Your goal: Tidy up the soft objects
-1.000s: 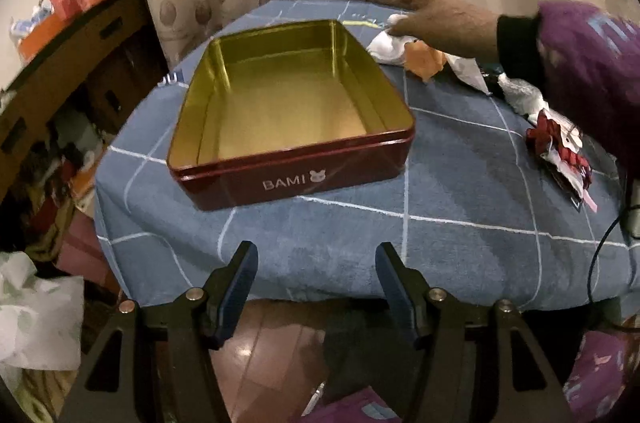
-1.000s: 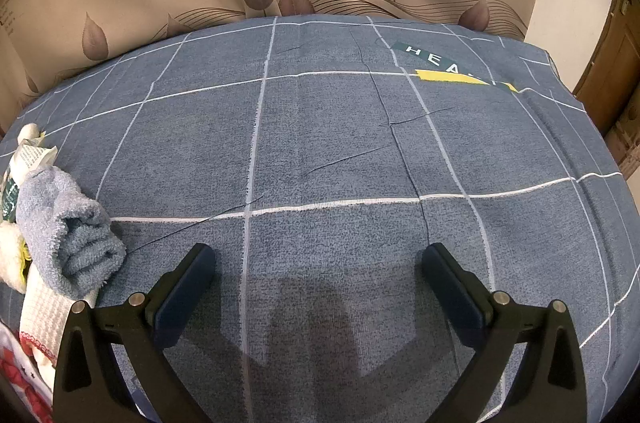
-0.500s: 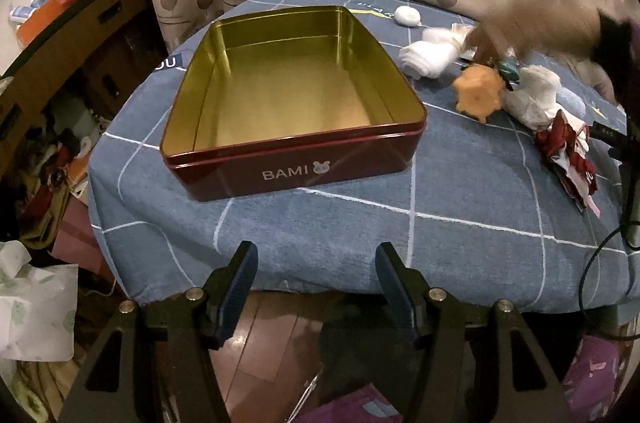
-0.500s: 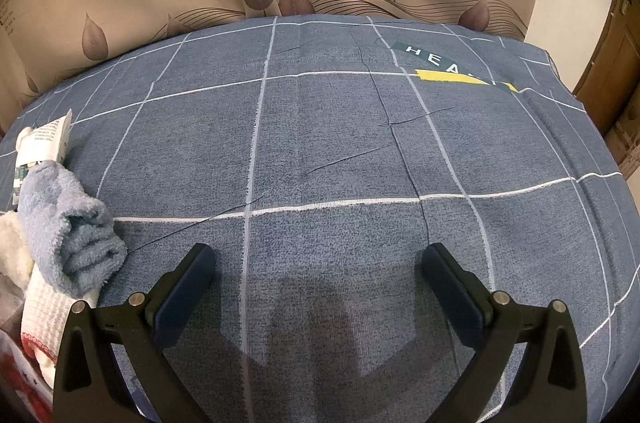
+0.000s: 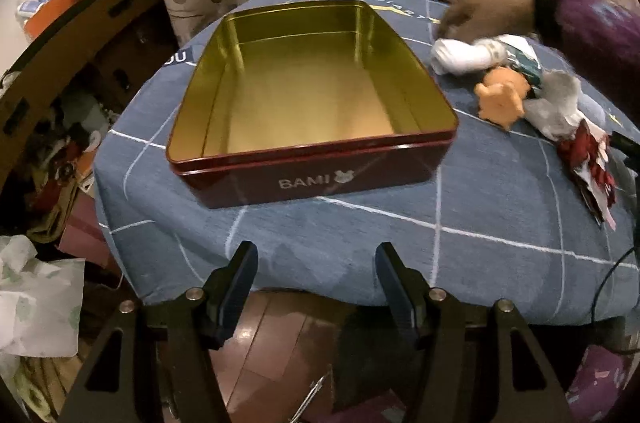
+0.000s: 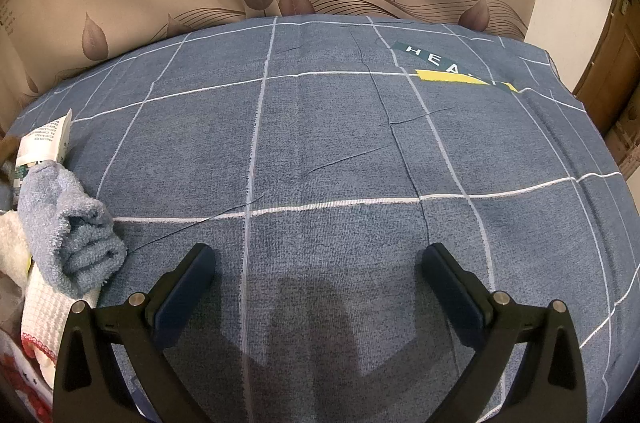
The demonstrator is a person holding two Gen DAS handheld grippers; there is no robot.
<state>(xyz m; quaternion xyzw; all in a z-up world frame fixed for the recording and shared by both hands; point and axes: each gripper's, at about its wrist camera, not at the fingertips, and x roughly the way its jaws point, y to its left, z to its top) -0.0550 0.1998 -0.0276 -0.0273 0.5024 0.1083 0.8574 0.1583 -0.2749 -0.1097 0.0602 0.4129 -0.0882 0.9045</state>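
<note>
- Tin — red outside, gold inside, lid off, marked BAMI; landmark for this entry. It sits on the blue checked cloth with its mouth up and nothing in it, by my reading set out as the bin for the soft items
- Left gripper — just in front of the tin's near wall, past the cloth's edge; jaws parted, nothing between them, apparently waiting
- Soft items, right of the tin: white rolled sock, orange plush, crumpled grey-white cloth, red-and-white piece. Heaped together, none yet in the tin
- Bare hand with purple sleeve — beyond the tin's far right corner, at the sock; seemingly arranging the heap
- Right gripper — the tin is not in its view; jaws spread wide over bare cloth, holding nothing. Blue towel roll beside its left finger, paper tube beyond
- Change over the last second: the hand first lay on the heap, then swept off to the right, now is back at the sock; heap reshuffled; tin and both grippers essentially unmoved
</note>
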